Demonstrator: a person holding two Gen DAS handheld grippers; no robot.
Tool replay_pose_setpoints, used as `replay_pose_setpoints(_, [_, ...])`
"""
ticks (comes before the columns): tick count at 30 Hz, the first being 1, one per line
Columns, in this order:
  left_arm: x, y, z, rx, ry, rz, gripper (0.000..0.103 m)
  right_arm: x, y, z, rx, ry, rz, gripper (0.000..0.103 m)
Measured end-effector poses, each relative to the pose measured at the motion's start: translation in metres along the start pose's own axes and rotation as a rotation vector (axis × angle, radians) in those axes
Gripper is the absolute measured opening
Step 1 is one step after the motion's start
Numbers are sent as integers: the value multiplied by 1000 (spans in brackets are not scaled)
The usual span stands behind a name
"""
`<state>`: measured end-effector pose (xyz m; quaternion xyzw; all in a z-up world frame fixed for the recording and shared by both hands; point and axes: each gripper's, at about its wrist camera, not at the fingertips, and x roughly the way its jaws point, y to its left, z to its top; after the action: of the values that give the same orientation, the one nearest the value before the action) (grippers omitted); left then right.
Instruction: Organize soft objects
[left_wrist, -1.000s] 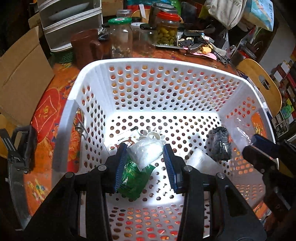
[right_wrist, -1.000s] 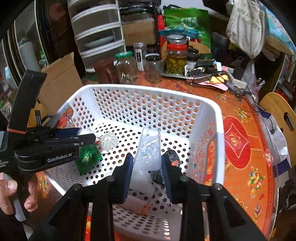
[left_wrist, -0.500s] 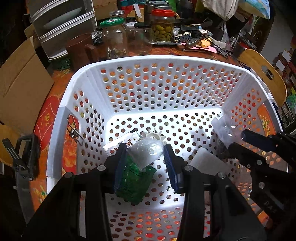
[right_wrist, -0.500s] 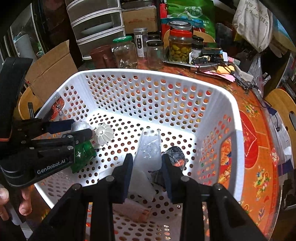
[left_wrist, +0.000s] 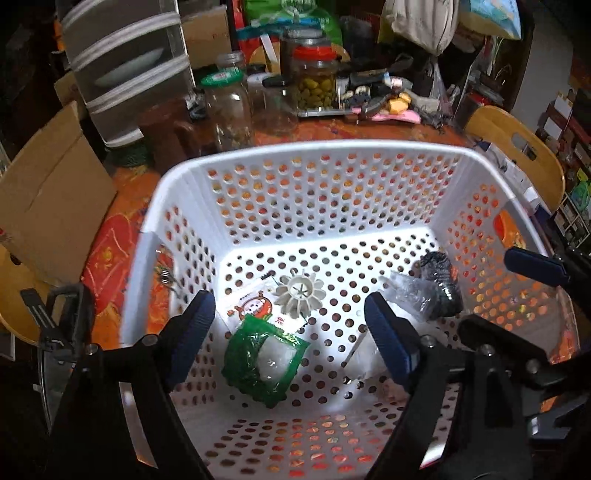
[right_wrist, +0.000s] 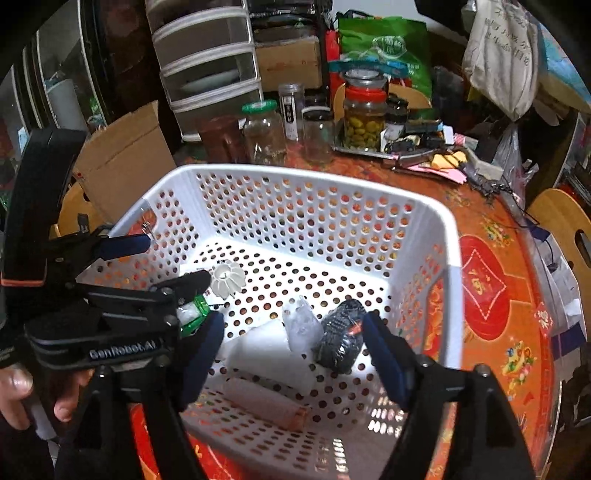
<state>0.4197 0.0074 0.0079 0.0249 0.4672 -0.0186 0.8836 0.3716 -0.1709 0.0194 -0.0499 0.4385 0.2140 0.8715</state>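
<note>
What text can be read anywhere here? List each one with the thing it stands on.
"GenRobot.AI": on the side of the left gripper, seen from the right wrist view.
Red medallion on the tablecloth: characters, too blurred to read.
Cartoon packet in the white basket: print too small.
Green packet: label unreadable.
Cloth bag hanging behind: characters, not legible.
Green bag: logo blurred.

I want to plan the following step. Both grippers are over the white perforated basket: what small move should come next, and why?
Probably lift both grippers clear of the white perforated basket. The left gripper and right gripper have just been opening; their jaws stand wide, nothing pressed. The green plastic packet and the clear crinkled bag lie loose on the basket floor, so both drops look done.
</note>
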Motion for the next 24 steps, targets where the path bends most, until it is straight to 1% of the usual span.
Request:
replay_pose_setpoints(1, [-6, 2, -1, 0, -17, -5, 88, -7, -1, -1, 2, -13, 1, 84])
replay_pose_setpoints(2, [-14, 3, -2, -1, -41, -9, 95, -12, -1, -3, 2, -22, 0, 86])
replay_pose_setpoints(3, [-24, 5, -5, -3, -69, -15, 98, -17, -2, -4, 3, -33, -1, 90])
replay_pose_setpoints(4, [-31, 6, -7, -3, -90, -22, 103, -24, -2, -7, 3, -45, -3, 91])
replay_pose_setpoints(6, [-50, 7, -14, -1, -137, -33, 103, -35, -2, -13, 6, -70, 0, 92])
replay_pose_setpoints(9, [-70, 8, -26, 9, -171, -33, 103, -52, 0, -26, 15, -105, -9, 100])
replay_pose_setpoints(13, [-98, 8, -56, 15, -246, -22, 103, -72, 11, -49, -6, -150, -26, 100])
replay_pose_setpoints(16, [-114, 7, -80, 13, -269, -52, 103, -85, 16, -65, -6, -185, -21, 100])
replay_pose_setpoints(21, [-133, 6, -121, -4, -315, -67, 103, -106, 22, -99, 23, -250, -19, 100])
replay_pose_setpoints(24, [-137, 7, -153, -23, -322, -71, 103, -106, 30, -128, 32, -255, -14, 100])
